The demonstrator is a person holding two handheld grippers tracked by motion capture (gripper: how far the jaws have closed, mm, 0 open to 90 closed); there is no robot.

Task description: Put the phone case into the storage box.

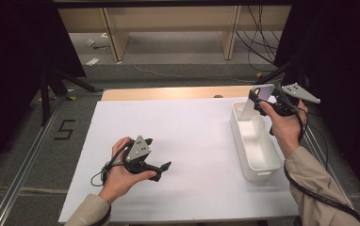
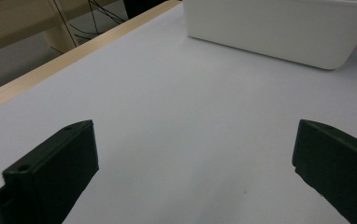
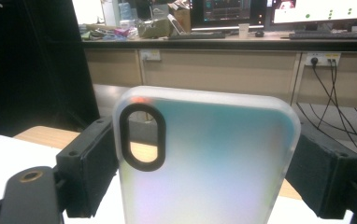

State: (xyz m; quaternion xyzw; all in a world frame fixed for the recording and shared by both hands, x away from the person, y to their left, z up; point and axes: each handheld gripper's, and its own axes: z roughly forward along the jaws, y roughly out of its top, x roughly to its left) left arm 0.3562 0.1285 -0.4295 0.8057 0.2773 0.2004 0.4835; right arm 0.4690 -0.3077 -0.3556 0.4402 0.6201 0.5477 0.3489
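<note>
A translucent phone case [image 3: 204, 163] with an oval camera cutout stands upright between the jaws of my right gripper [image 3: 204, 172], which is shut on its two long sides. In the high view the right gripper [image 1: 266, 106] holds the phone case [image 1: 259, 100] above the far end of a white rectangular bin [image 1: 263, 162]. My left gripper [image 1: 157, 157] rests low over the white table cover [image 1: 192, 136] at the front left, open with nothing between its jaws. In the left gripper view the left gripper [image 2: 195, 168] points toward the bin [image 2: 279, 28].
A wooden table edge [image 1: 168, 92] runs along the back of the white cover. Metal rails [image 1: 25, 165] flank the table on the left. Cables [image 1: 258, 44] and a wooden shelf unit stand on the floor behind. A desk with monitors [image 3: 270, 11] is far off.
</note>
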